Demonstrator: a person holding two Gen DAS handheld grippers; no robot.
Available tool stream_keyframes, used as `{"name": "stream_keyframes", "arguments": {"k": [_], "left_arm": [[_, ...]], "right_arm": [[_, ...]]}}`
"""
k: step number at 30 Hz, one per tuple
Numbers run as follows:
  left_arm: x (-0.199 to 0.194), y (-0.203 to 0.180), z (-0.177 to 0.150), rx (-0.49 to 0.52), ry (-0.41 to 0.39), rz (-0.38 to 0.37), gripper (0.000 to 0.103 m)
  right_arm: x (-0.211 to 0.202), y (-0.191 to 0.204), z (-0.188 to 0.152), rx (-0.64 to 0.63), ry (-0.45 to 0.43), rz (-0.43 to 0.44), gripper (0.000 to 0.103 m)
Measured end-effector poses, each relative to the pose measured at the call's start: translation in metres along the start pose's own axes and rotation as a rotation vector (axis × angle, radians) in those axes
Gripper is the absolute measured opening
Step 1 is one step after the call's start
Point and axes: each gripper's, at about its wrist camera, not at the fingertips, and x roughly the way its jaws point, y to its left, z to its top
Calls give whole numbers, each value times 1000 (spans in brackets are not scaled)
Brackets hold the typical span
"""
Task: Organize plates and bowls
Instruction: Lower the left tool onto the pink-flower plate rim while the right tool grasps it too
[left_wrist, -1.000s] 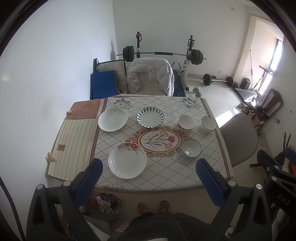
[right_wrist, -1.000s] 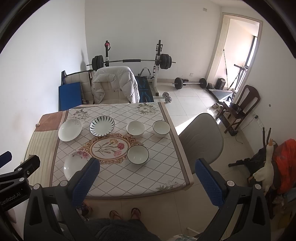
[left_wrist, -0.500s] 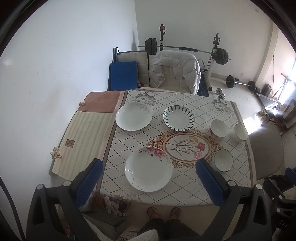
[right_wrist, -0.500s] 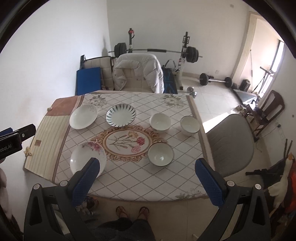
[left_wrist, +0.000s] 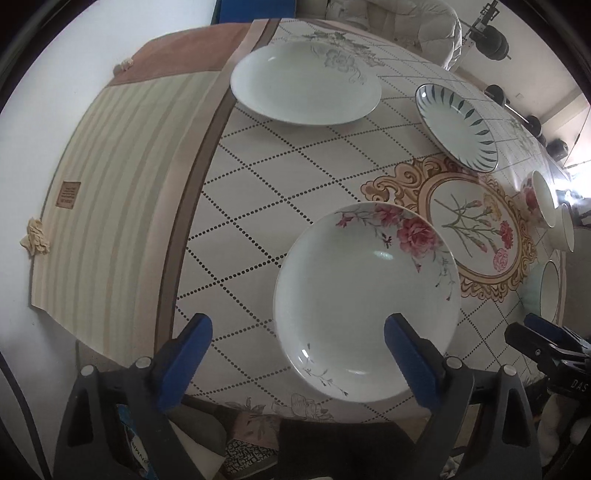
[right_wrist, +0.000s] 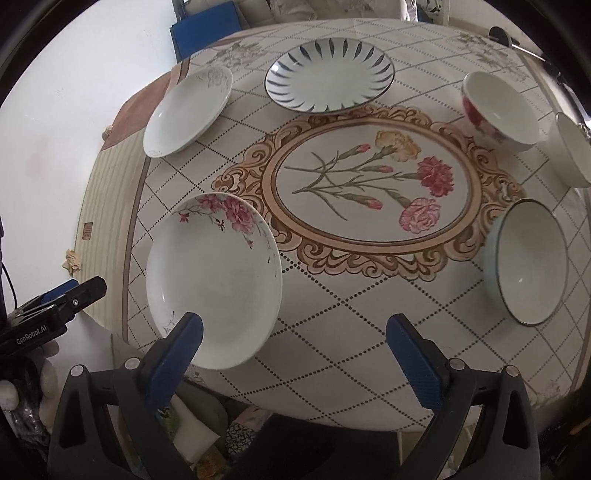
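The left claw (left_wrist: 297, 350) points down at the table (left_wrist: 258, 192), and its jaws are closing a little. They are still wide apart and grip nothing. Its right blue finger (left_wrist: 408, 360) covers the near edge of the pink flower plate (left_wrist: 365, 291). Its left finger sits over bare tablecloth.

The right claw (right_wrist: 295, 347) is wide open and holds nothing. Its left finger (right_wrist: 173, 356) hides a bit of the same plate's near rim.

That plate lies flat near the front edge of the table, flowers on its far side. Behind it, near the left edge, is a white plate with grey flowers (left_wrist: 304, 83). To its right is the plate with dark leaf stripes (right_wrist: 328, 75).

On the right side stand three bowls, all mouth up: a bowl with red flowers (right_wrist: 498, 110), a blue-grey bowl with a dark rim (right_wrist: 526, 262), and a white bowl (right_wrist: 572, 155) cut off by the picture edge. The bowls look squashed in the left view, so they are hard to make out there.
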Motion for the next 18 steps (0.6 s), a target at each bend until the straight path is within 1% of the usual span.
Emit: {"name": "stream_keyframes", "arguments": {"k": [2, 4, 7, 9, 11, 12, 13, 14, 15, 17, 18], "left_arm": [[24, 10, 8, -11, 40, -19, 92], [43, 18, 15, -14, 76, -64, 88], [70, 25, 25, -22, 136, -136, 81], [84, 25, 26, -15, 174, -156, 67], [98, 25, 28, -4, 213, -162, 59], [95, 23, 28, 11, 193, -165, 58], [95, 21, 29, 30, 190, -176, 55], [96, 19, 30, 36, 195, -173, 49], [95, 19, 30, 40, 190, -173, 45], [94, 17, 31, 55, 186, -173, 38], [94, 16, 31, 57, 186, -174, 31]], "right_arm": [[24, -1, 8, 11, 41, 29, 100], [46, 0, 17, 19, 74, 41, 96], [71, -1, 24, 40, 121, 62, 94], [84, -2, 27, 60, 147, 73, 92], [97, -4, 28, 75, 165, 90, 91], [101, -4, 29, 75, 165, 101, 91], [100, -2, 30, 64, 143, 108, 90], [103, 0, 31, 55, 146, 133, 88], [105, 1, 32, 56, 151, 149, 85], [107, 4, 34, 56, 150, 159, 83], [107, 5, 35, 60, 159, 181, 75]]}}
